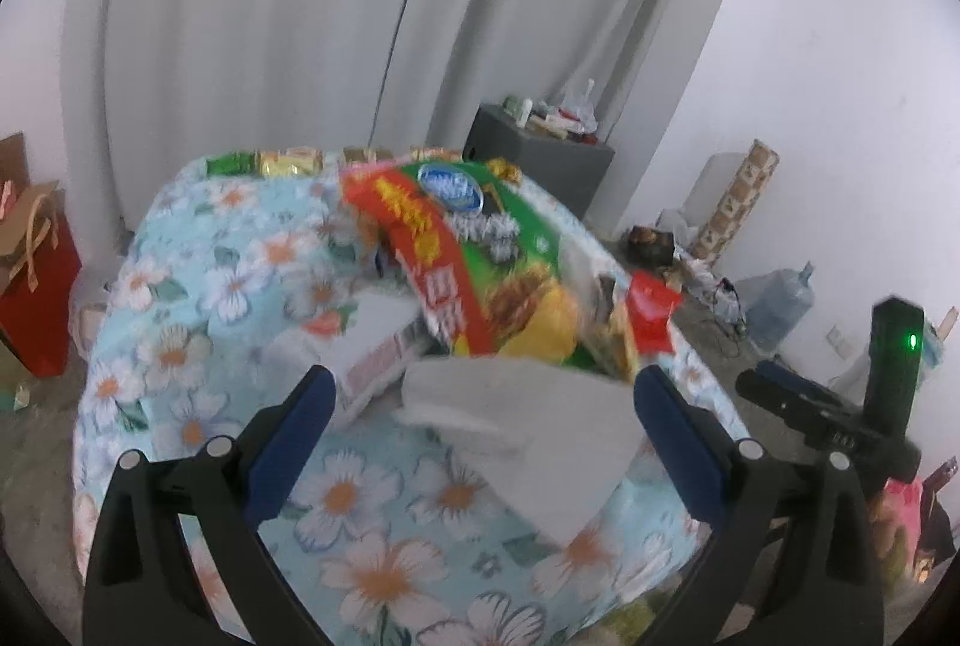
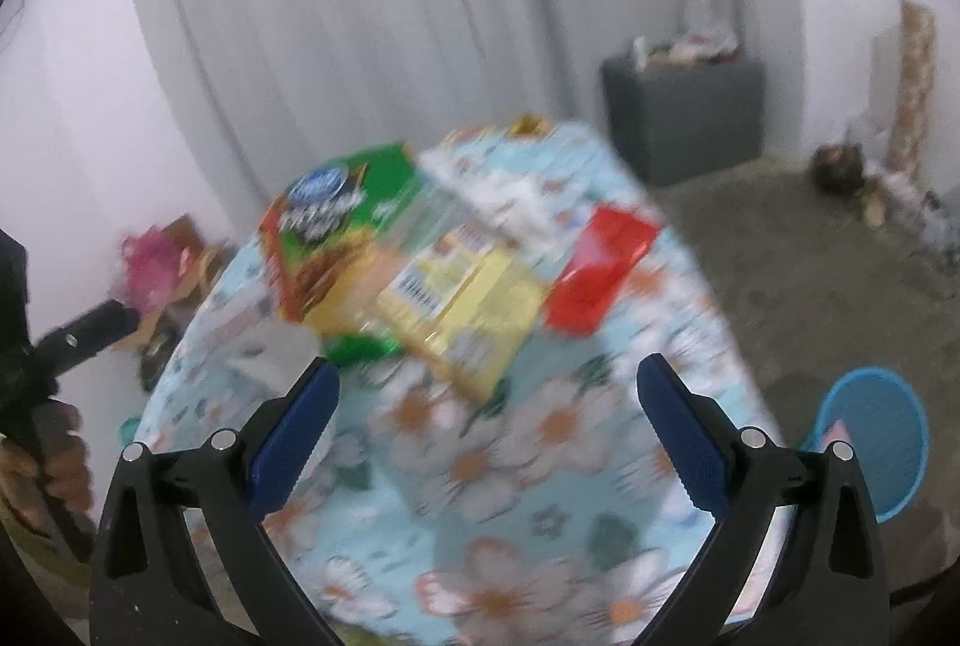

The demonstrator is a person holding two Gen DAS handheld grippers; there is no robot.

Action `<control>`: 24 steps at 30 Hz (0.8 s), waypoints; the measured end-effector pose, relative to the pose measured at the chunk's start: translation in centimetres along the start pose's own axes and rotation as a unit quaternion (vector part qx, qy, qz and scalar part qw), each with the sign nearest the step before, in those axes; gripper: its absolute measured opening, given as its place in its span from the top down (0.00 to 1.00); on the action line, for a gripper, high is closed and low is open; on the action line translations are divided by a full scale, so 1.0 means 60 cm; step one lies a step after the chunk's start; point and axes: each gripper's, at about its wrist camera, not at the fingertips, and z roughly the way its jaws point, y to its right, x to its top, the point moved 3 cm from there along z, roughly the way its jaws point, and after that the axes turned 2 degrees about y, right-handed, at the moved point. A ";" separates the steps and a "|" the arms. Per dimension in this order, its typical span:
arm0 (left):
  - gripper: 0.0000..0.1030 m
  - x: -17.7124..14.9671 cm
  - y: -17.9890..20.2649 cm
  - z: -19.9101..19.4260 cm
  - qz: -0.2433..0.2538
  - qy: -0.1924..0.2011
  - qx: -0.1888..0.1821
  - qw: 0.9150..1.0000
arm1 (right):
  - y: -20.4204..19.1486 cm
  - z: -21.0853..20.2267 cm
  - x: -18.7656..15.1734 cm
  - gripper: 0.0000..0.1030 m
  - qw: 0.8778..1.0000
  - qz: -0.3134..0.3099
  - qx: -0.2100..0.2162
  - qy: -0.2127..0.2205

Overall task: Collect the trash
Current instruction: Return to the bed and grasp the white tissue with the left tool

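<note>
A table with a floral blue cloth (image 1: 198, 286) holds trash. A big green and red snack bag (image 1: 474, 250) lies in the middle, with a small red wrapper (image 1: 651, 307) to its right and a white tissue (image 1: 516, 418) in front. My left gripper (image 1: 483, 394) is open, its fingers either side of the tissue. My right gripper (image 2: 483, 388) is open and empty above the cloth (image 2: 510, 466), short of the green bag (image 2: 342, 220), a yellow packet (image 2: 474, 304) and the red wrapper (image 2: 600, 268). The right view is blurred.
A blue basket (image 2: 870, 436) stands on the floor right of the table. A grey cabinet (image 1: 540, 153) with clutter stands by the curtain. A red gift bag (image 1: 36, 286) sits at left, a water jug (image 1: 780, 304) and a patterned roll (image 1: 738, 202) at right.
</note>
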 end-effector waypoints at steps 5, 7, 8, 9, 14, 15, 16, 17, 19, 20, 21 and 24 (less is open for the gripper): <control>0.05 -0.034 -0.003 0.034 -0.004 -0.025 -0.014 1.000 | -0.021 0.038 -0.011 0.14 0.997 0.044 0.048 -0.047; 0.05 -0.041 0.009 0.046 0.011 -0.030 -0.029 0.999 | -0.023 0.043 -0.012 0.18 0.996 0.054 0.046 -0.051; 0.05 -0.045 0.018 0.050 0.022 -0.031 -0.034 0.999 | -0.019 0.043 -0.011 0.19 0.996 0.057 0.044 -0.051; 0.05 -0.049 0.028 0.056 0.039 -0.033 -0.036 0.998 | -0.016 0.044 -0.009 0.20 0.996 0.061 0.042 -0.051; 0.05 -0.060 0.067 0.092 0.102 -0.042 -0.024 0.994 | 0.010 0.056 0.002 0.25 0.995 0.079 0.029 -0.048; 0.06 -0.063 0.075 0.102 0.114 -0.045 -0.021 0.992 | 0.014 0.059 0.004 0.26 0.995 0.080 0.026 -0.047; 0.07 -0.065 0.080 0.109 0.122 -0.046 -0.018 0.991 | 0.018 0.060 0.005 0.27 0.995 0.084 0.025 -0.046; 0.09 -0.068 0.087 0.119 0.135 -0.050 -0.014 0.990 | 0.022 0.061 0.006 0.27 0.995 0.088 0.026 -0.046; 0.11 -0.070 0.093 0.135 0.151 -0.058 -0.003 0.987 | 0.028 0.064 0.007 0.29 0.994 0.095 0.027 -0.047; 0.12 -0.071 0.095 0.141 0.156 -0.061 0.000 0.986 | 0.031 0.068 0.007 0.29 0.994 0.098 0.029 -0.049; 0.14 -0.074 0.097 0.151 0.162 -0.066 0.004 0.985 | 0.033 0.073 0.007 0.29 0.993 0.101 0.031 -0.052; 0.16 -0.080 0.096 0.171 0.174 -0.079 0.014 0.981 | 0.045 0.091 0.006 0.29 0.988 0.128 0.054 -0.064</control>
